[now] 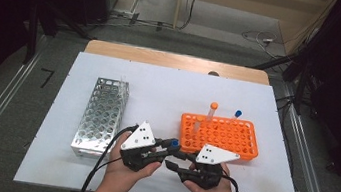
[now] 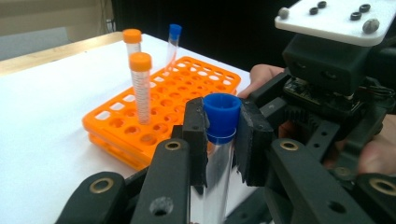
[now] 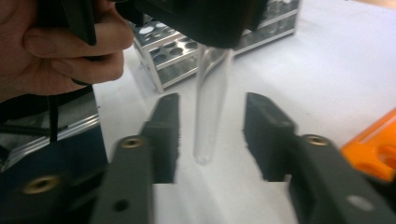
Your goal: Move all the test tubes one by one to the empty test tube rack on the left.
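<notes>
Orange rack (image 1: 242, 142) at 2 o'clock of the hands. Handover step: left gripper (image 2: 219, 135) clamped on blue-capped tube (image 2: 220, 140); right gripper (image 3: 211, 135) jaws apart, tube between, untouched. Next, likely: carry tube to a free rack hole, lower upright.

A clear, glossy plastic tube (image 2: 215, 172) with a smooth blue plastic cap (image 2: 221, 112) is clamped between matt black, rough-edged pads (image 2: 195, 135) of the left gripper (image 2: 219, 140). Beyond it, a glossy orange plastic rack (image 2: 163, 116) is seen; a perforated shiny metal rack (image 1: 100, 116) lies to its left, on a matt white sheet (image 1: 159, 89).
</notes>
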{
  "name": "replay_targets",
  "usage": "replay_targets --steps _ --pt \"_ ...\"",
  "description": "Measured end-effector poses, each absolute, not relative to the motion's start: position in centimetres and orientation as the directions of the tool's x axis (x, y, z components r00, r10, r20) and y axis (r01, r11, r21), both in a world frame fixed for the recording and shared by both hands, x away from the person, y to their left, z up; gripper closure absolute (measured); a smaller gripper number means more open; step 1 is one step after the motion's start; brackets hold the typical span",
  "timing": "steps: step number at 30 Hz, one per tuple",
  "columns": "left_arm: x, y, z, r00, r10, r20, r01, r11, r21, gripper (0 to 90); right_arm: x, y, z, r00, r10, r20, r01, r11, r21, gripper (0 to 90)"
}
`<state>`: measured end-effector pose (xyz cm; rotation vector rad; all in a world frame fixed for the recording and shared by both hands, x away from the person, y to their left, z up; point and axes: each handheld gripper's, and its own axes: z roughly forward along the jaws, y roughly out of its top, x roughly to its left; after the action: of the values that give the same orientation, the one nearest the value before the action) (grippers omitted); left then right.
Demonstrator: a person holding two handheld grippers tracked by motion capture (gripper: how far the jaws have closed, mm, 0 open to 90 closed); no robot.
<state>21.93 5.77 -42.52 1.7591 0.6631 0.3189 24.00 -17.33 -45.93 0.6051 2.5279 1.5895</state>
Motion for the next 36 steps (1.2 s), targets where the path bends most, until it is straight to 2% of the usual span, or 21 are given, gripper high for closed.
replay_targets --steps 8,10,27,36 --pt "22.4 7.6 -42.1 0.772 0.624 -0.123 0.271 -0.149 0.951 76.1 24.4 -19.3 -45.2 -0.895 0.430 0.119 0.287 0.350 0.892 6.8" --pt "22.6 8.1 -41.9 0.762 0.636 -0.123 0.272 -0.142 0.952 76.1 24.5 -19.9 -45.1 -0.889 0.442 0.121 0.295 0.351 0.889 1.0" --pt "24.6 13.8 -39.4 0.647 0.755 -0.107 0.253 -0.081 0.964 76.2 25.5 -25.2 -44.8 -0.853 0.508 0.120 0.310 0.307 0.900 0.0" --pt "26.4 17.3 -38.8 0.566 0.817 -0.107 0.257 -0.051 0.965 76.2 26.1 -26.6 -45.1 -0.821 0.560 0.110 0.321 0.293 0.901 0.0"
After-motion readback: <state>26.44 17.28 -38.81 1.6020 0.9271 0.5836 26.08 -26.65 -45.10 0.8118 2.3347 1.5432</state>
